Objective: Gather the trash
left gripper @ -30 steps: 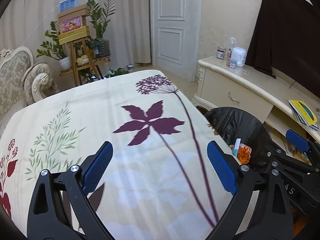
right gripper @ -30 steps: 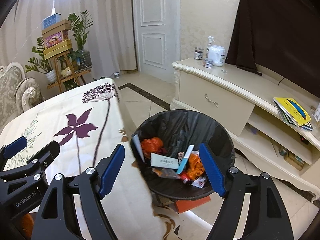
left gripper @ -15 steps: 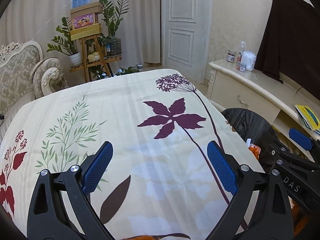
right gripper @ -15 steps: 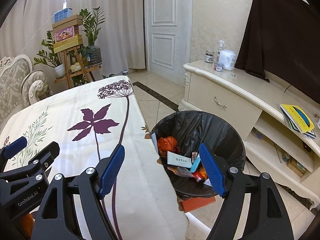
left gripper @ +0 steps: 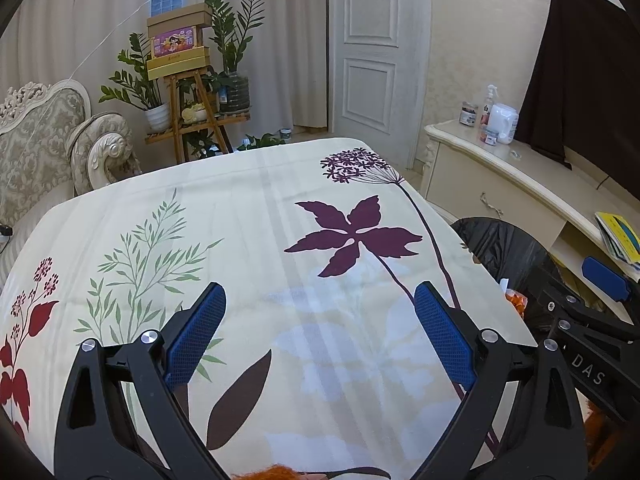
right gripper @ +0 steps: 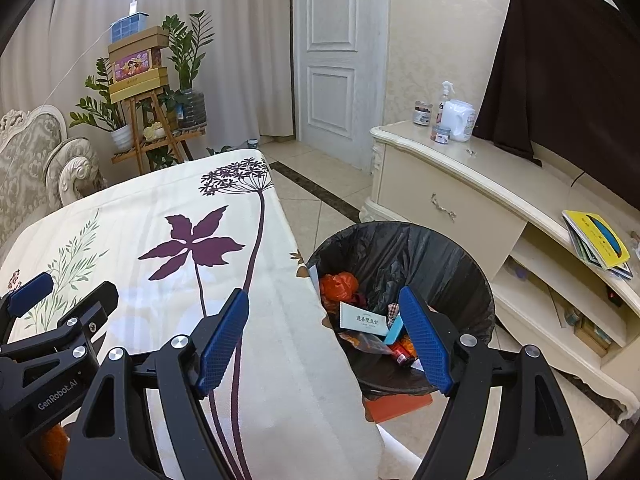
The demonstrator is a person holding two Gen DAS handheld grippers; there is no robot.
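Observation:
A bin lined with a black bag (right gripper: 404, 248) stands on the floor at the table's right edge; in the left wrist view only part of the bin (left gripper: 504, 244) shows. Inside lie an orange bag (right gripper: 338, 284), a white packet (right gripper: 362, 318), a blue strip (right gripper: 394, 330) and a red can (right gripper: 402, 354). My right gripper (right gripper: 324, 338) hangs open over the table edge and the bin's near rim, holding nothing. Open and empty too, my left gripper (left gripper: 320, 332) hovers above the floral tablecloth (left gripper: 280, 208). Something orange and fuzzy (left gripper: 276, 472) peeks in at the bottom edge; what it is I cannot tell.
A cream sideboard (right gripper: 480, 184) with bottles and a jar stands right of the bin, with books (right gripper: 600, 240) on its shelf. Behind the table are a plant stand stacked with boxes (left gripper: 178, 52), a sofa arm (left gripper: 104, 148) and a white door (left gripper: 376, 48).
Both grippers have shifted a little to the left, so the table and bin sit further right in each view. Both pairs of jaws stay equally wide.

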